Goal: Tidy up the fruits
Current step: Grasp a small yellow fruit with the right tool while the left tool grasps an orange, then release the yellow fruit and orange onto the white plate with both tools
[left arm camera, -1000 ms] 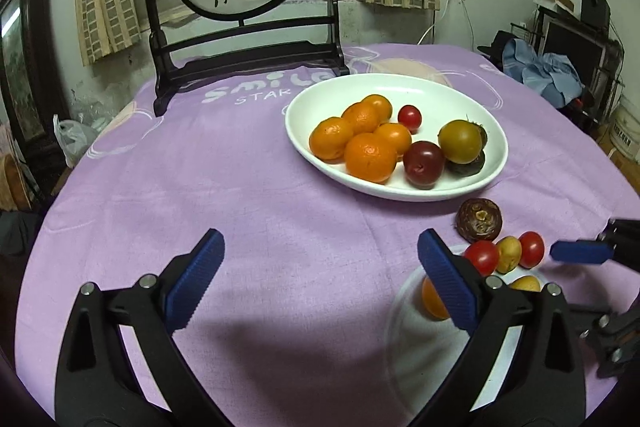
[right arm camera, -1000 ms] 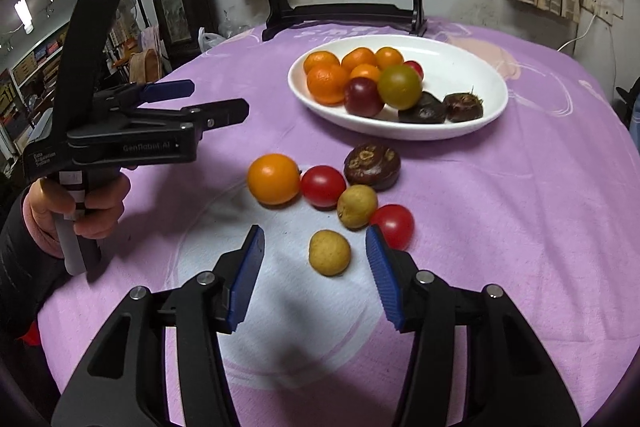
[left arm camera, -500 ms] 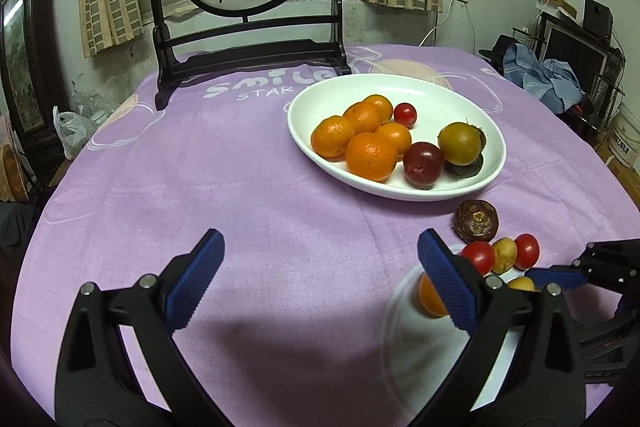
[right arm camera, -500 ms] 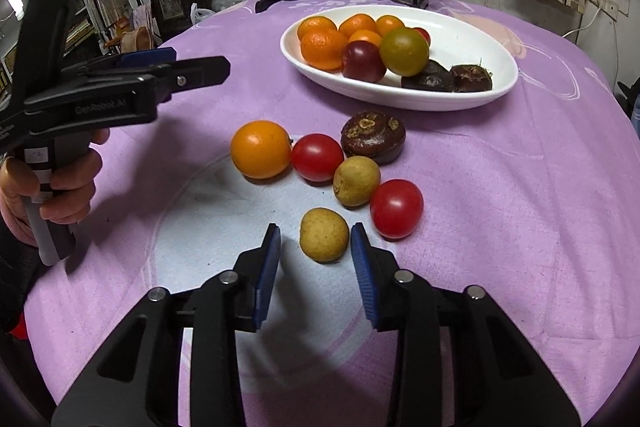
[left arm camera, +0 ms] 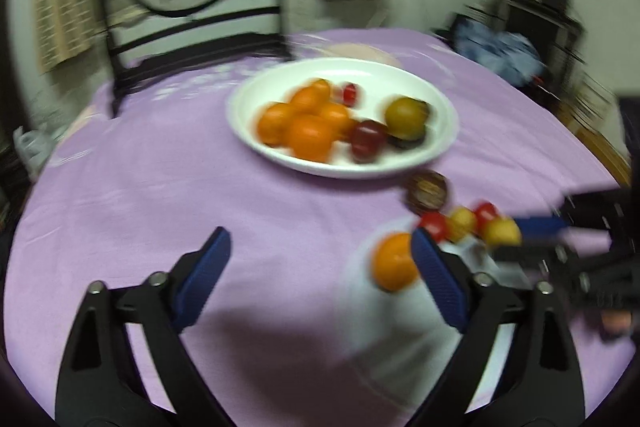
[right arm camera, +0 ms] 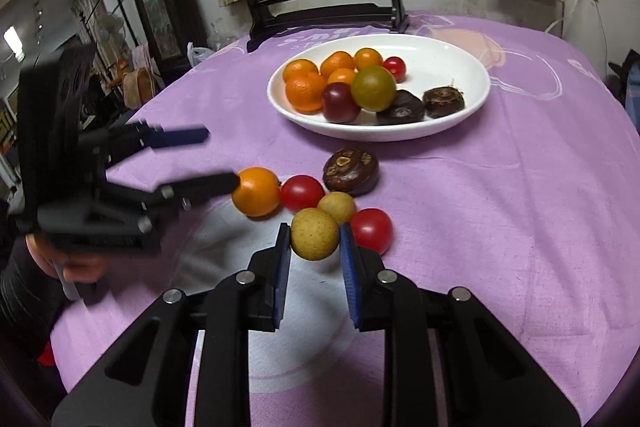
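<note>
The white oval ceramic dish point(right arm camera: 460, 125) on the purple tablecloth point(right arm camera: 500, 227) serves as the landmark; it already holds tangerines, a plum, a green-brown round fruit, a cherry tomato and two dark brown ones. Its long axis runs across the right wrist view, left to right.

On the near side of the dish, apart from it, lies a loose cluster. The round orange tangerine point(right arm camera: 256, 191) sits at the cluster's left end, farthest from the dish rim; it looks firm enough to take a squeeze across its widest part. The dark brown flattish fruit point(right arm camera: 351, 171) lies nearest the dish, resting on its broad face with its scarred top upward. Two red cherry tomatoes point(right arm camera: 302, 193) are smooth and thin-skinned, likely slippery and easily burst, so a light pinch suits them.

The small yellow-tan round fruit point(right arm camera: 314, 233) is the one in hand: the right gripper point(right arm camera: 314, 255) has its blue pads closed against its two sides at mid-height. It seems light and fairly hard, nearly spherical, so it has no real long axis; whether it is clear of the cloth is hard to judge.

The left gripper point(left arm camera: 320, 275) has its fingers spread wide, holding nothing, beside the tangerine; that view is blurred.
</note>
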A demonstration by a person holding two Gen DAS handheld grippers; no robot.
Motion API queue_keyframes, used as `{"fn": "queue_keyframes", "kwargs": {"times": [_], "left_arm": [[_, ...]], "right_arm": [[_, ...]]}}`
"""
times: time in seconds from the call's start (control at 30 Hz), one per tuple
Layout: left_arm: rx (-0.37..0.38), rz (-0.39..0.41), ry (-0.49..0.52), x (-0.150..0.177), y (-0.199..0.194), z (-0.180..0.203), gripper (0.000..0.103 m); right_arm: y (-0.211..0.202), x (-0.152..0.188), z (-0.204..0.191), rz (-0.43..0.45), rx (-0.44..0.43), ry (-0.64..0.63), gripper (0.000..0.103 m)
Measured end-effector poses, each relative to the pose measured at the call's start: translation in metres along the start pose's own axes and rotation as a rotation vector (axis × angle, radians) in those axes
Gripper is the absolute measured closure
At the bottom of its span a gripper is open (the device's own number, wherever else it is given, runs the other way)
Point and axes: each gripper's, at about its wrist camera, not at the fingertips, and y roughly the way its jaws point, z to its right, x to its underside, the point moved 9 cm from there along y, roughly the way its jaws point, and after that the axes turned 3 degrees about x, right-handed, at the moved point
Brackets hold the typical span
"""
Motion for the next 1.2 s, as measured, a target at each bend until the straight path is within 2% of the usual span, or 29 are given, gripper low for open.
{"fn": "queue_keyframes", "kwargs": {"times": [0.13,0.2,0.33,0.5,0.7,0.9,1.0,1.2], "left_arm": [[0.094,-0.057,0.072,0.011,0.01,0.028,0.049],[0.111,-0.075,0.078,0.015,0.015,0.033,0.054],[0.133,-0.087,0.084,0.018,0.02,0.039,0.055],[0.127,-0.1,0.113,0.022,0.027,0.045,0.057],[0.114,-0.109,0.111,0.024,0.029,0.043,0.064],[0.133,-0.117,0.085,0.024,0.029,0.04,0.064],[0.162,-0.118,0.049,0.021,0.025,0.038,0.064],[0.117,0.016,-0.015,-0.028,0.011,0.024,0.064]], "right_arm": [[0.002,0.001,0.002,-0.015,-0.014,0.024,0.078],[0.002,0.002,0.001,-0.015,-0.014,0.022,0.078],[0.001,0.002,0.0,-0.013,-0.014,0.019,0.078],[0.002,0.001,-0.001,-0.012,-0.014,0.018,0.078],[0.001,0.002,-0.002,-0.008,-0.009,0.014,0.078],[-0.001,0.002,-0.006,-0.004,-0.03,0.008,0.078],[-0.008,-0.009,-0.006,0.044,-0.062,0.025,0.078],[-0.012,-0.067,0.032,0.219,0.0,0.138,0.078]]}}
